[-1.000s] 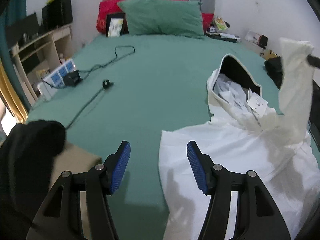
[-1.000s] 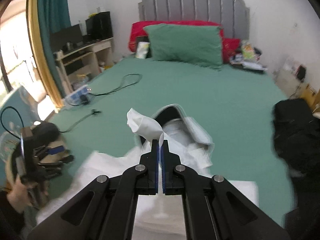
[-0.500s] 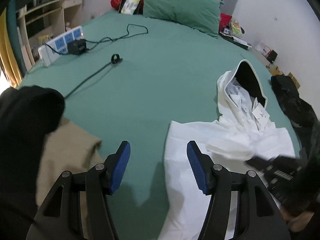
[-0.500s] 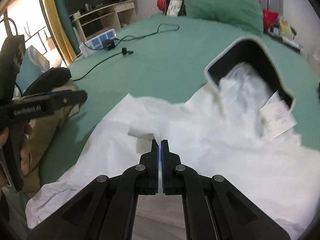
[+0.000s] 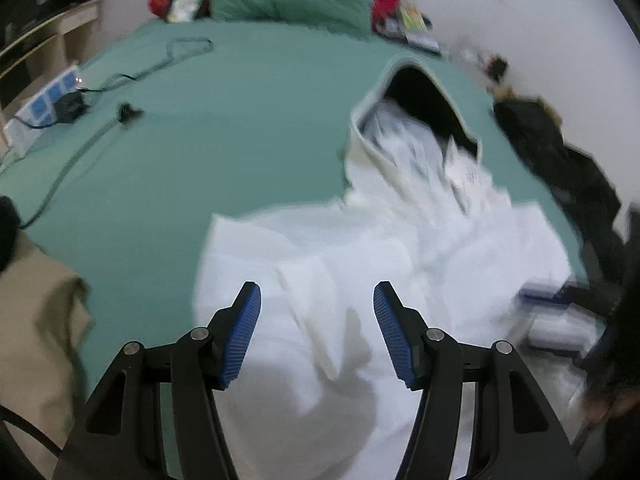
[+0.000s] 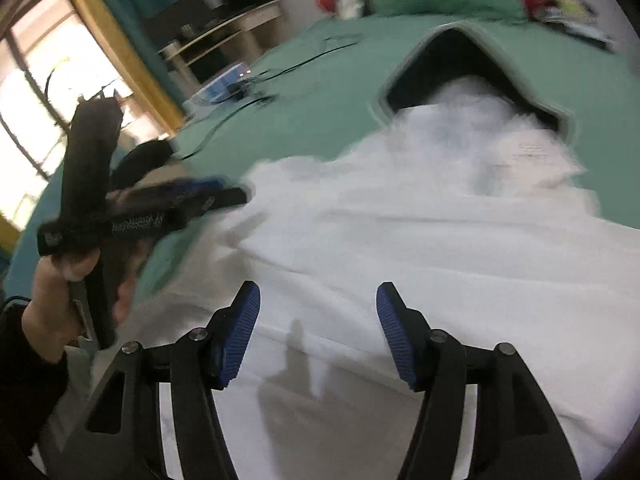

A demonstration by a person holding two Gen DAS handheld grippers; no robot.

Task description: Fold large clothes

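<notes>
Both tools hang above the white hooded garment (image 6: 420, 240) on the bed (image 5: 240, 128); the left tool (image 5: 317, 332) is open and empty, and the right tool (image 6: 318, 332) has just been opening, nothing between its jaws.

Soft white cloth hoodie (image 6: 420, 240), matt, dark lining in hood. Matt green cloth sheet (image 5: 240, 140). Black plastic gripper (image 6: 318, 328) arms, ribbed blue pads (image 6: 240, 332), probably rubber; shiny metal rivets. Tan cloth (image 5: 36, 312), blurred. Pale wooden shelf (image 6: 228, 28).
</notes>
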